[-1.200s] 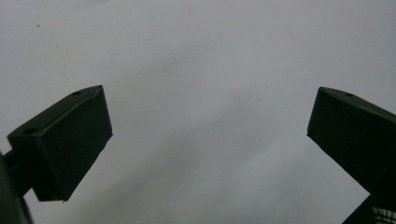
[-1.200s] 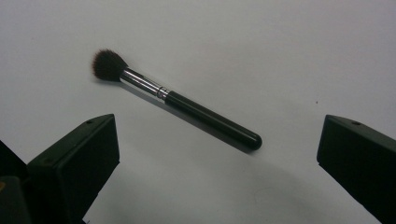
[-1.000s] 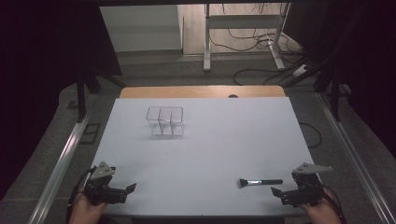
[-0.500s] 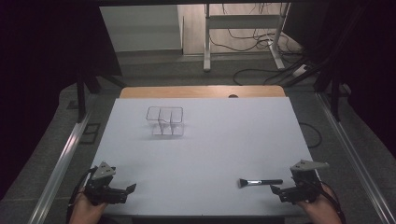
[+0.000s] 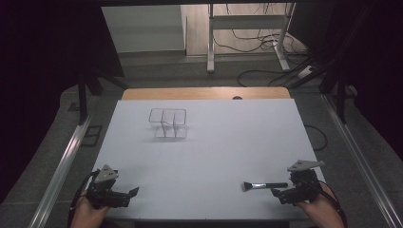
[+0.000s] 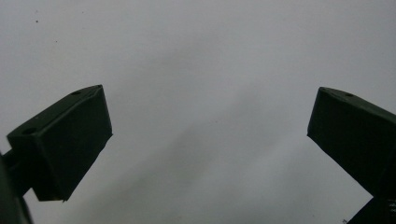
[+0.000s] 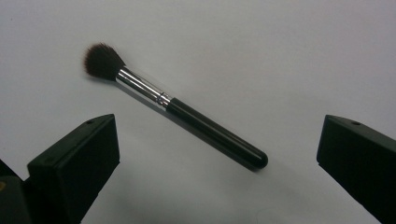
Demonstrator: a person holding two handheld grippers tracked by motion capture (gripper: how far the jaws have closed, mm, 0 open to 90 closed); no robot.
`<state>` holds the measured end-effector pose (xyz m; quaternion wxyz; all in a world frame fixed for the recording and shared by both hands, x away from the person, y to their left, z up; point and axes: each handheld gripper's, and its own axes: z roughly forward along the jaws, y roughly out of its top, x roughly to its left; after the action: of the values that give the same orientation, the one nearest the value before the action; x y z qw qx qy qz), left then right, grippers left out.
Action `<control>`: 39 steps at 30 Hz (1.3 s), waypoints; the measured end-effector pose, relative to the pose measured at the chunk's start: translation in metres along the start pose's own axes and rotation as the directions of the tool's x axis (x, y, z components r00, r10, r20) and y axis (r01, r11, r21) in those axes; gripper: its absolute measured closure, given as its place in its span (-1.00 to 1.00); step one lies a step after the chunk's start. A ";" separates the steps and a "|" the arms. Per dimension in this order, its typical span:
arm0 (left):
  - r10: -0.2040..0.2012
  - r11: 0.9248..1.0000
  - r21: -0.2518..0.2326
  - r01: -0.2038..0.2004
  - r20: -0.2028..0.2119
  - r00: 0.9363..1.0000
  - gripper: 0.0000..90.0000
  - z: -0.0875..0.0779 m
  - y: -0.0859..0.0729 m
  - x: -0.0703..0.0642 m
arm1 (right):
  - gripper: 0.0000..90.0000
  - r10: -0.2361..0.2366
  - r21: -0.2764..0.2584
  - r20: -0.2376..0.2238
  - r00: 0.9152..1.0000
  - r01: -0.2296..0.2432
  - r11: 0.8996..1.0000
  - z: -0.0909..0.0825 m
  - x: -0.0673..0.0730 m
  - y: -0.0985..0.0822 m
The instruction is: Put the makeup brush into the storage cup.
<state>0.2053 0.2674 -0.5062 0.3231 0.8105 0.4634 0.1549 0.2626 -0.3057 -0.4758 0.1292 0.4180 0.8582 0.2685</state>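
A makeup brush (image 5: pixel 264 185) (image 7: pixel 173 105) with a black handle, silver ferrule and dark bristles lies flat on the white table (image 5: pixel 209 152) near the front right. My right gripper (image 5: pixel 280 192) (image 7: pixel 219 154) sits just right of the brush's handle end, open, jaws wide apart with the handle lying ahead between them. A clear plastic organiser (image 5: pixel 168 123) with compartments stands toward the back left. My left gripper (image 5: pixel 129 194) (image 6: pixel 208 140) rests at the front left corner, open, with bare table between its jaws.
A wooden strip (image 5: pixel 206 93) runs along the table's far edge. Metal rails (image 5: pixel 66 161) flank both sides. Beyond the table stand a frame's legs (image 5: pixel 211 38) and loose cables (image 5: pixel 266 71) on the floor.
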 end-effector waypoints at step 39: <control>0.002 1.000 0.009 -0.002 -0.004 1.000 -1.00 0.001 0.000 0.000 | -1.00 -0.064 0.109 -0.015 0.998 0.065 0.992 0.022 0.006 0.033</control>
<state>0.2060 0.2674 -0.5069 0.3185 0.8120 0.4640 0.1548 0.2898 -0.2763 -0.4747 0.1097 0.3950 0.8853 0.2193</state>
